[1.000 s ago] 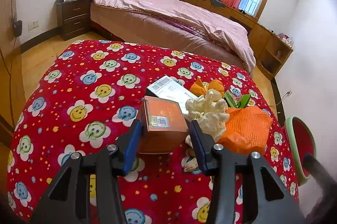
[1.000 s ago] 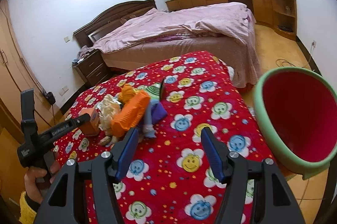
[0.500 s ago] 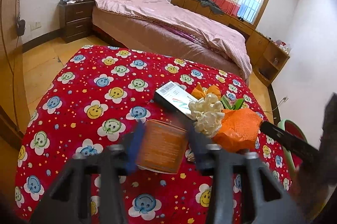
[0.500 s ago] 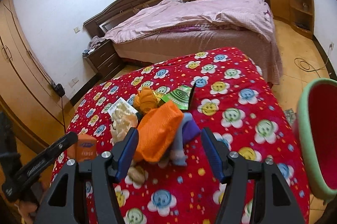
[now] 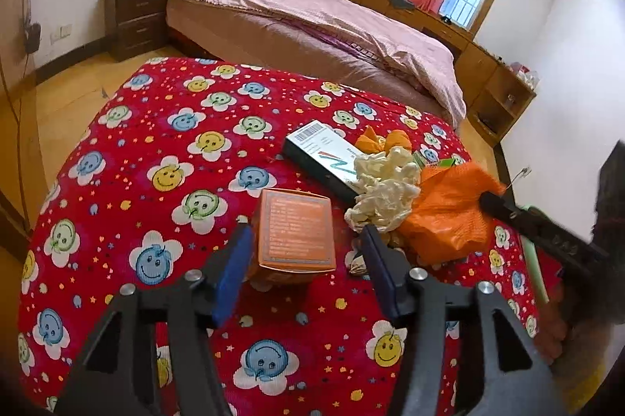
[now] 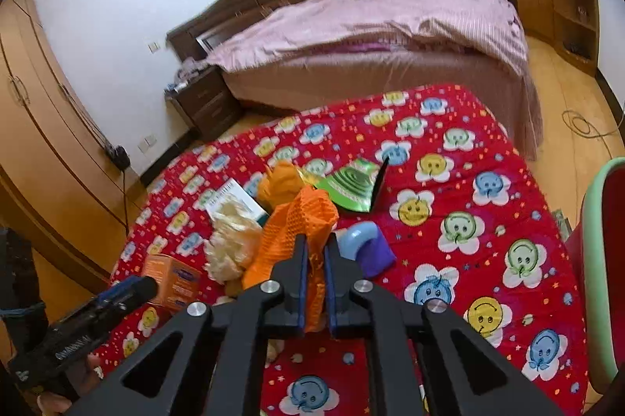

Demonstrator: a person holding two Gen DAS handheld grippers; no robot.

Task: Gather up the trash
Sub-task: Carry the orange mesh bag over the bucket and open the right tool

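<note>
Landmark: red smiley-print cloth (image 5: 164, 150) over the table; every place below is given against it.
Trash pile: lies on the cloth toward its right edge; long white carton (image 5: 326, 158), crumpled cream wad (image 5: 384, 187), orange mesh bag (image 6: 297, 232), green spiral wrapper (image 6: 351, 187), purple-and-blue piece (image 6: 365, 246).
Orange box (image 5: 295, 230): stands on the cloth on the near-left side of the pile, a little apart from it.
Bin (image 6: 601, 271): green rim, red inside, off the cloth's right edge, lower than the cloth.
Right gripper (image 6: 315, 259): fingers drawn together, clamped on a fold of the orange mesh bag; the rest of the bag rests on the pile.
Left gripper (image 5: 306, 246): jaws opening, one on each side of the orange box; left pad close against it, right pad clear of it.
Handling, mesh bag: judged light, limp and open-weave; a bunched fold is the right hold. It may snag the cream wad when lifted.
Handling, orange box: judged light, thin card, stiff but crushable; best taken across its two flat side faces with modest squeeze.
Handling, cream wad: judged soft and springy; pinch deep into its middle.
Risk: loose pieces dragged off the cloth's edge.
</note>
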